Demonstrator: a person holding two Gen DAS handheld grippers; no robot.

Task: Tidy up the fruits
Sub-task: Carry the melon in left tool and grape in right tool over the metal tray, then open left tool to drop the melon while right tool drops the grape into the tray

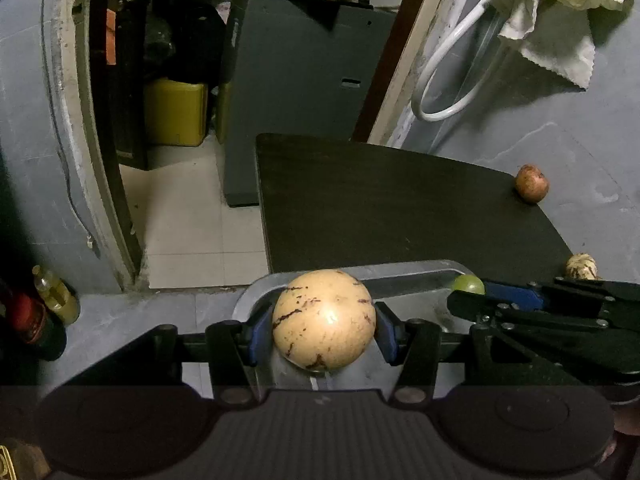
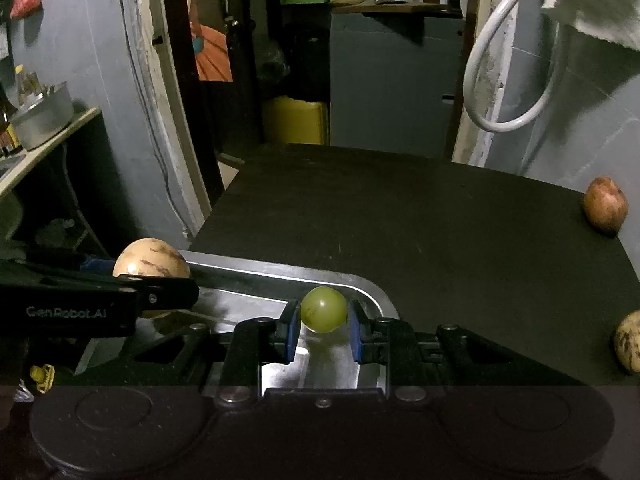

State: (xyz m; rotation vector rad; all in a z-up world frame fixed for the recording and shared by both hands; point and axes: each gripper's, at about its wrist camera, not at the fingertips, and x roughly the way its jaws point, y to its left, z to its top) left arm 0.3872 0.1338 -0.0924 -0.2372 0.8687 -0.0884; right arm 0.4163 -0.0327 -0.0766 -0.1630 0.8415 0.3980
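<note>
My left gripper [image 1: 324,334] is shut on a large tan fruit [image 1: 324,320] with brown streaks, held over the near-left part of a metal tray [image 1: 408,278]. The right gripper [image 2: 323,326] is shut on a small green fruit [image 2: 323,309] above the tray's [image 2: 280,270] right end. Each gripper shows in the other's view: the right gripper [image 1: 470,296] with the green fruit [image 1: 468,283], the left gripper [image 2: 168,294] with the tan fruit [image 2: 150,258]. A reddish-brown fruit [image 1: 531,182] [image 2: 605,205] lies at the dark table's far right edge. Another tan streaked fruit [image 1: 581,267] [image 2: 629,340] rests nearer, on the right.
The dark table [image 1: 400,204] runs along a grey wall on the right, where a white hose loop [image 2: 504,80] and a cloth [image 1: 552,20] hang. To the left the table drops to a tiled floor [image 1: 192,220]. Bottles [image 1: 48,304] stand low at left; a yellow can [image 1: 176,112] sits in the doorway.
</note>
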